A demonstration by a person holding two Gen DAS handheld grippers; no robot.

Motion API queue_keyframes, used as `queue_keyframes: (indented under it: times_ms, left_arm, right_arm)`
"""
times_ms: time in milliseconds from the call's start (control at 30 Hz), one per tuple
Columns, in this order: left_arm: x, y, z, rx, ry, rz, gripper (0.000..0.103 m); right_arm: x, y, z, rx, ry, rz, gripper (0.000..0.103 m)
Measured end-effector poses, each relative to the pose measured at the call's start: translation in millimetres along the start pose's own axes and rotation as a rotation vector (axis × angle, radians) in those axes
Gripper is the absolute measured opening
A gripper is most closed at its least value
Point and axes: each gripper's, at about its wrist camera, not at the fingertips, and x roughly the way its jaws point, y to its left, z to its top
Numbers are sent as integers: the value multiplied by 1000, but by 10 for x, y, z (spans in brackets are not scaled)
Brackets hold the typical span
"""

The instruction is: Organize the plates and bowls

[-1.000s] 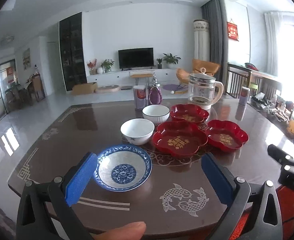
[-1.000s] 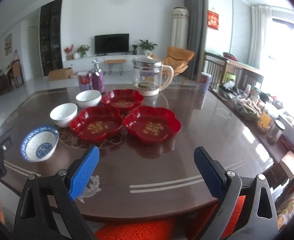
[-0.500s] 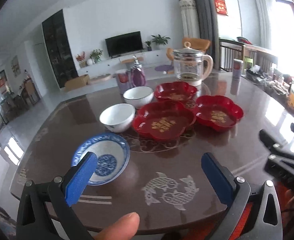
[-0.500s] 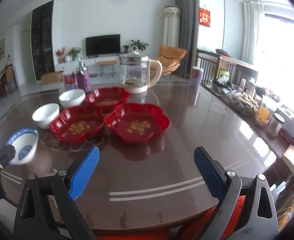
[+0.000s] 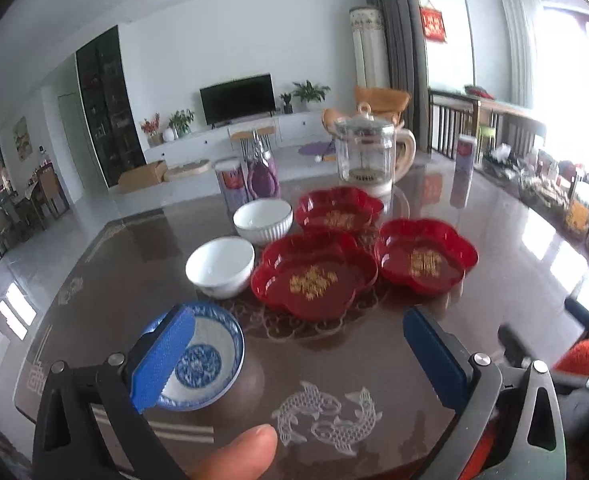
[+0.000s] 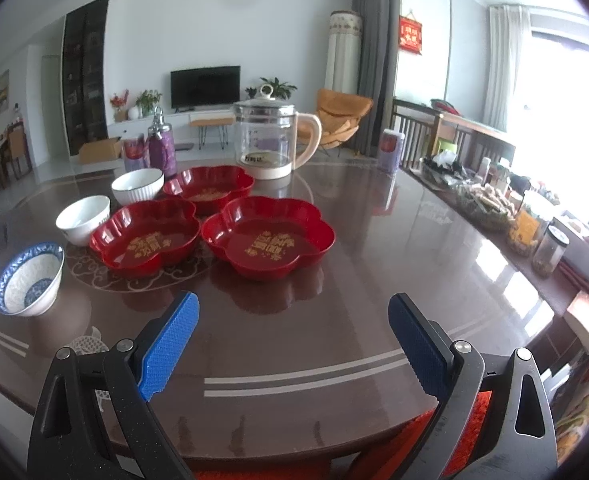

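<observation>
A blue-and-white bowl [image 5: 204, 360] [image 6: 30, 280] sits near the table's front left edge, partly behind my left gripper's left finger. Beyond it stand two white bowls [image 5: 220, 266] [image 5: 263, 220] [image 6: 83, 220] [image 6: 137, 186]. Three red flower-shaped plates [image 5: 314, 276] [image 5: 426, 256] [image 5: 340, 210] [image 6: 146, 236] [image 6: 268, 236] [image 6: 208, 186] cluster in the table's middle. My left gripper [image 5: 294, 356] is open over the front edge, nothing in it. The right gripper [image 6: 292, 344] is open too, short of the nearest red plate.
A glass kettle [image 5: 368, 156] [image 6: 272, 142], a purple bottle [image 6: 160, 146] and a canister [image 5: 232, 184] stand behind the dishes. Jars and snacks [image 6: 534, 224] line the right edge. A fingertip [image 5: 238, 456] shows at the bottom of the left wrist view. The dark table [image 6: 374, 240] is bare at right.
The left gripper has swung back toward the blue-and-white bowl and moved nearer the dishes. The right gripper has edged forward to the red plates. Both stayed open.
</observation>
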Motion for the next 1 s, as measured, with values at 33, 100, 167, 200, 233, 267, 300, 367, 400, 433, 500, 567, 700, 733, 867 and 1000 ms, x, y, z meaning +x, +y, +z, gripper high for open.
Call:
queue_keyframes:
  times_ms: [33, 100, 167, 200, 233, 267, 300, 367, 400, 433, 500, 567, 700, 733, 867, 1000]
  left_arm:
    - [-3, 28, 13, -11, -4, -5, 103]
    - [21, 94, 17, -40, 7, -15, 103]
    - [72, 132, -12, -52, 32, -16, 103]
    - [105, 144, -42, -54, 49, -16, 103]
    - [134, 149, -80, -53, 62, -13, 103]
    - [153, 150, -124, -52, 73, -11, 103]
    - [170, 144, -156, -51, 82, -12, 103]
    - [201, 146, -221, -55, 103, -19, 103]
    - [225, 150, -250, -62, 120, -25, 103]
    - [244, 154, -269, -68, 132, -30, 103]
    - [314, 152, -305, -81, 163, -26, 103]
    - [391, 155, -340, -97, 203, -45, 103]
    - [476, 168, -418, -111, 229, -29, 103]
    - [487, 166, -437, -105, 230, -25, 103]
    - [547, 88, -480, -27, 238, 19, 103]
    - [599, 40, -452, -4, 250, 2, 103]
  right_arm:
    - [8, 4, -7, -1, 4, 1, 97]
    - [14, 15, -15, -3, 9, 4, 97]
    - [29, 26, -24, -6, 10, 5, 97]
    - [35, 34, -31, -10, 11, 5, 97]
    - [45, 42, -41, -11, 13, 6, 97]
    - [57, 47, -49, -14, 18, 8, 97]
    - [72, 56, -58, -16, 23, 9, 97]
    - [96, 66, -77, -18, 32, 14, 97]
    - [111, 72, -86, -19, 37, 17, 97]
    - [118, 73, -92, -20, 40, 20, 97]
    - [121, 74, -110, -21, 39, 29, 97]
    - [123, 59, -136, -20, 35, 39, 97]
    - [166, 10, -185, 0, 57, 36, 97]
    - [184, -1, -193, 7, 66, 36, 97]
    - [259, -39, -223, 33, 95, 30, 97]
    - [293, -76, -249, 48, 111, 24, 97]
